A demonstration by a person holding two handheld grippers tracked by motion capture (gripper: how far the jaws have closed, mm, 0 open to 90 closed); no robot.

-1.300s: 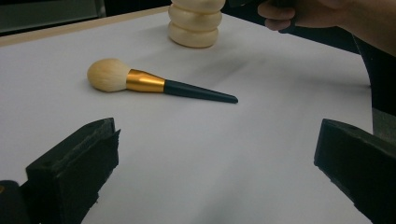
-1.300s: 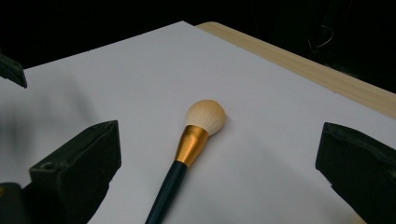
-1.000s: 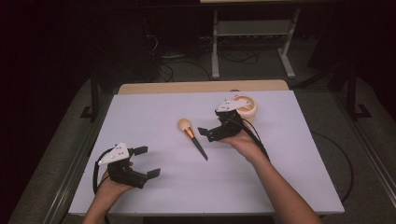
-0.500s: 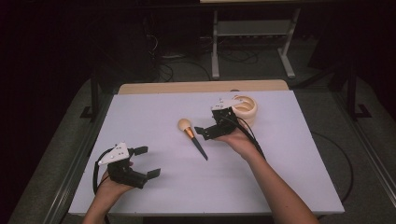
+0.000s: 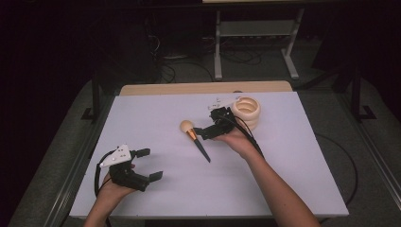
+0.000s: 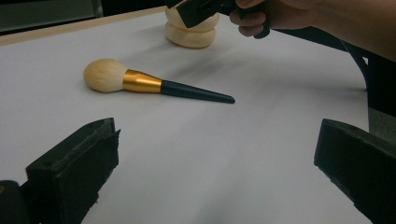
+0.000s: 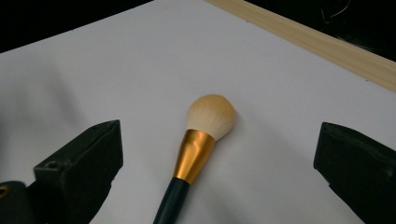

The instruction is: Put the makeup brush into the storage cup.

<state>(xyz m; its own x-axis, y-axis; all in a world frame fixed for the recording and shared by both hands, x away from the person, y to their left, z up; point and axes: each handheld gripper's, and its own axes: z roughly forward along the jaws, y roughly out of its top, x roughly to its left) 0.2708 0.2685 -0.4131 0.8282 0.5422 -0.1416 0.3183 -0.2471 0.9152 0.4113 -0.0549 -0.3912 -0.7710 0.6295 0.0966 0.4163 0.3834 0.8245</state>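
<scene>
White table [image 5: 156,118], dark floor beyond. Near edge: left gripper [image 5: 147,164] low over bare table, jaws spread wide, holding nothing. Mid-table: makeup brush [image 5: 194,139] lying flat, bristle head toward far side, dark handle tip pointing near. Right gripper [image 5: 203,132] just beside gold ferrule, jaws wide apart, brush not grasped. Behind right hand: cream ringed stack [image 5: 246,111], partly hidden by gripper. Farther off, metal stand legs [image 5: 218,56] and cables, dim, hard to make out.

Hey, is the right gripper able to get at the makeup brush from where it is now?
Probably yes. The right gripper hovers open right beside the makeup brush, which lies alone on the white table, ferrule between the jaws in the right gripper view, nothing in between.
</scene>
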